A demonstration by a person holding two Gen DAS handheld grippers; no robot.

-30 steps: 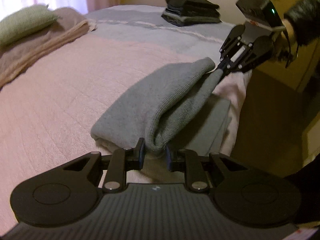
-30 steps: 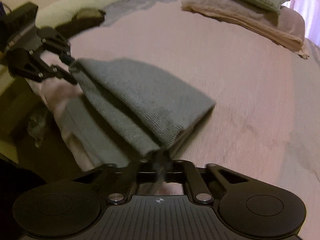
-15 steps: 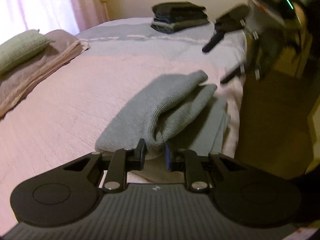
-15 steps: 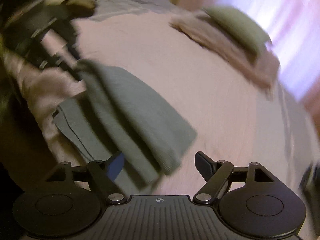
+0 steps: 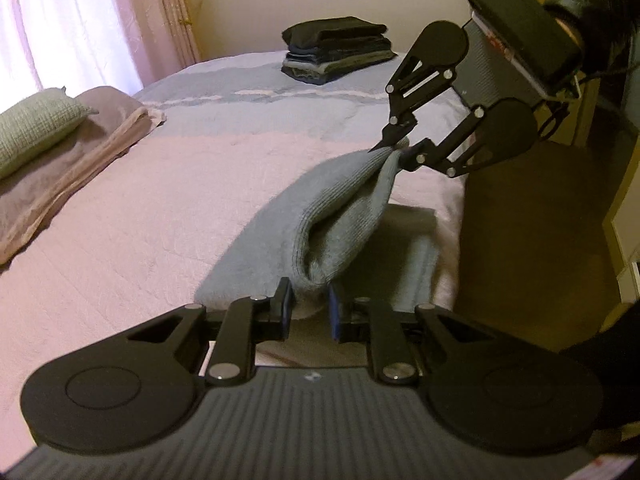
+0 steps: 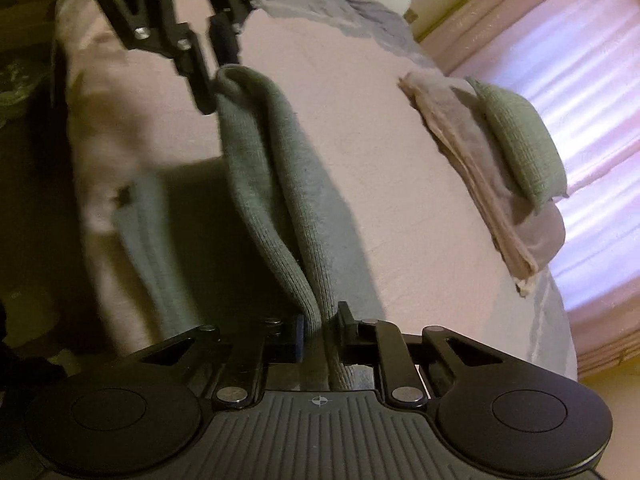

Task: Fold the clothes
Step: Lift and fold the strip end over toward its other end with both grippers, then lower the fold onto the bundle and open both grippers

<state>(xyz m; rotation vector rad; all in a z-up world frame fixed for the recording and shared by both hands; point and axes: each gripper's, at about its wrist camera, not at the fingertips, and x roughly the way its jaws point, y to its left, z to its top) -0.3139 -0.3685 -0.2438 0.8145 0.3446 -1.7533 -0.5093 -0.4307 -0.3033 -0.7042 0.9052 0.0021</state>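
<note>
half a second ago my right gripper (image 6: 320, 322) was spread wide and off the cloth; it has closed again on the grey knit garment (image 5: 320, 216), and the fold has been lifted back up between my two hands.

from my left wrist: my left gripper (image 5: 310, 304) has its jaws drawn close, pinching the near end of the fold, with a narrow gap filled by cloth. the garment stretches away from me as a raised, doubled ridge above the pink bedspread (image 5: 140, 220), its lower layer lying flat near the bed's edge. at the far end my right gripper (image 5: 394, 150) is clamped on the other corner. one stack of dark folded clothes (image 5: 338, 50) sits far off, and one green pillow (image 5: 36, 126) rests on a folded beige blanket (image 5: 80, 160).

from my right wrist: my jaws are nearly closed around the bunched end of the one garment (image 6: 272, 184). it runs up to my left gripper (image 6: 212, 76), whose fingers grip the far end. one pillow (image 6: 520, 140) lies on the blanket (image 6: 472, 168).
</note>
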